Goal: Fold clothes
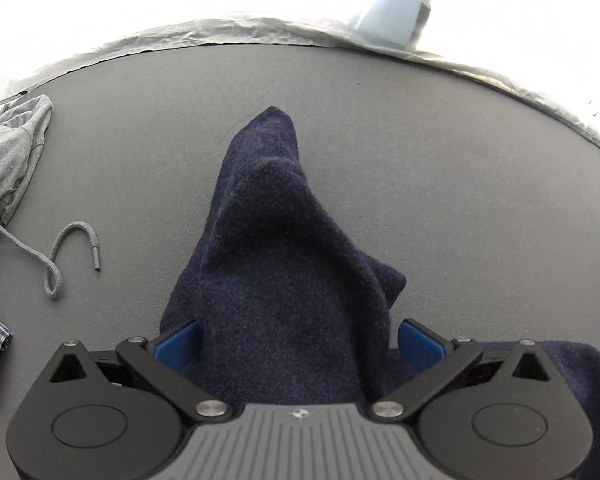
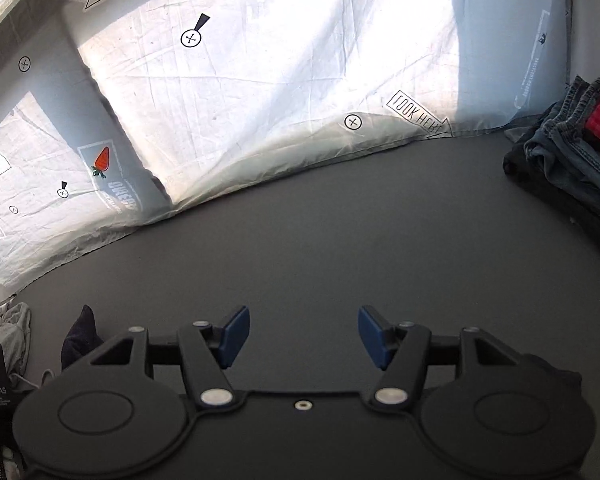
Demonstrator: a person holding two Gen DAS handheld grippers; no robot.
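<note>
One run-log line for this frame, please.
left hand-held gripper: shut on navy garment | right hand-held gripper: open, nothing between pads | grey table

Black linkages, blue fingers (image 2: 236, 334)

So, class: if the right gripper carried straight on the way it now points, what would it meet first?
The right gripper is open and empty; ahead lies only the bare grey table, so probably that, though depth is unclear.

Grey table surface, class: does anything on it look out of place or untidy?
Yes. A grey drawstring cord trails loose across the grey table surface from a crumpled grey garment at its left edge, instead of being tucked in.
</note>
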